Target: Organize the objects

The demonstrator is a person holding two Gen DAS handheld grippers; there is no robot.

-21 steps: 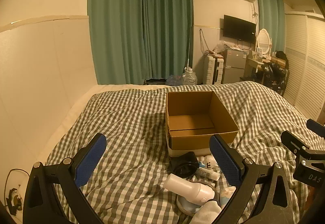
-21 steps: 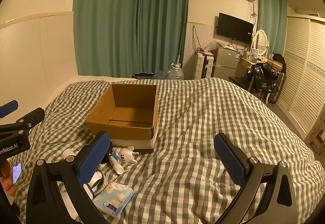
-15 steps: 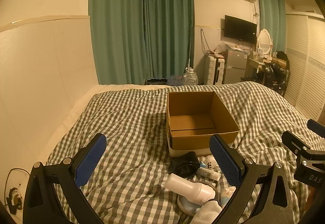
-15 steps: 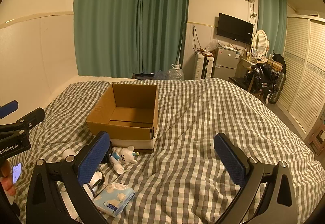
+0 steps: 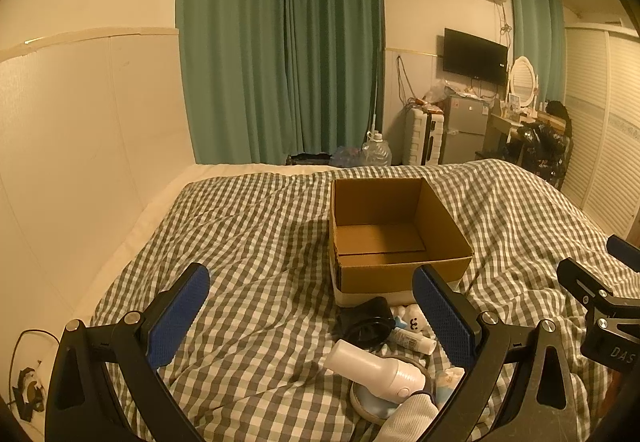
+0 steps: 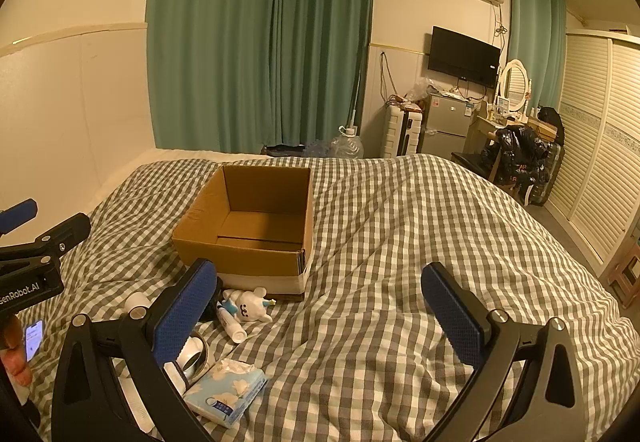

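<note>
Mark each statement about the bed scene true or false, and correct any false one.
1. The cardboard box is empty. True.
2. The left gripper holds the white hair dryer. False: it is open and holds nothing; the dryer lies on the checked blanket.
3. The small white toy lies in front of the box. True.
4. The tissue pack sits inside the box. False: it lies on the blanket.
5. The right gripper is open. True.

dim amber indoor light, perhaps from overhead; fisheye bends edges, corners black.
</note>
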